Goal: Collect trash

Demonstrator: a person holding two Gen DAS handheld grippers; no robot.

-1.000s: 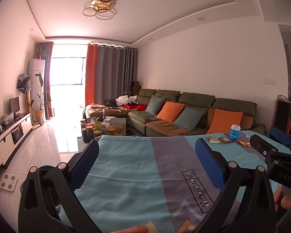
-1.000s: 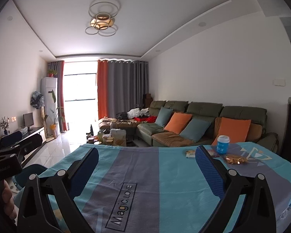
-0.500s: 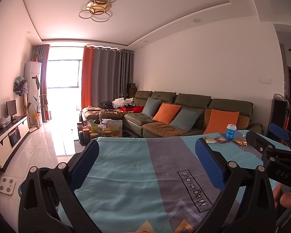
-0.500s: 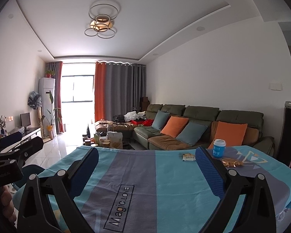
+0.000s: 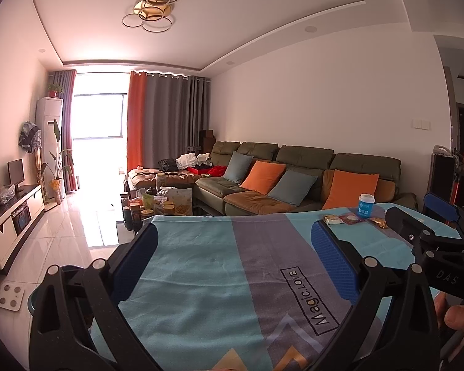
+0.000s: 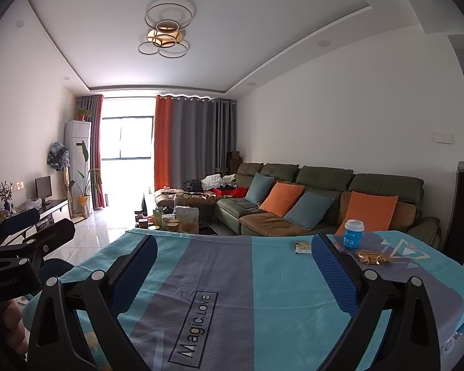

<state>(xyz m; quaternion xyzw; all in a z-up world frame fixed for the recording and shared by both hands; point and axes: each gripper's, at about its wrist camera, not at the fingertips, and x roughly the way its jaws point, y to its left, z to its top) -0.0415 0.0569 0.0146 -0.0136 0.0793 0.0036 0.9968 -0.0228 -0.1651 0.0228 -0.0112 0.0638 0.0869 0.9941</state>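
Note:
Trash lies at the far right of the table with the blue-and-grey cloth [image 6: 232,266]: a blue paper cup with a white lid [image 6: 353,234], a pale wrapper [image 6: 303,247], a crumpled gold wrapper [image 6: 372,257] and a red wrapper [image 5: 351,218]. The left wrist view shows the cup [image 5: 365,206], the pale wrapper [image 5: 332,219] and the gold one [image 5: 378,222]. My left gripper [image 5: 234,241] hovers open over the cloth [image 5: 219,266], well short of them. My right gripper [image 6: 234,247] is open too, its right finger [image 6: 331,266] just before the wrappers.
A teal bin [image 5: 35,296] sits on the floor at the table's left corner. Beyond the table are a green sofa [image 6: 324,198] with orange and blue cushions, a cluttered coffee table [image 5: 157,207], a TV bench [image 5: 12,216] and a white scale [image 5: 10,296].
Both views have tipped slightly upward and shifted; the trash sits lower and closer to the right finger in the right wrist view. Both grippers stay open and empty.

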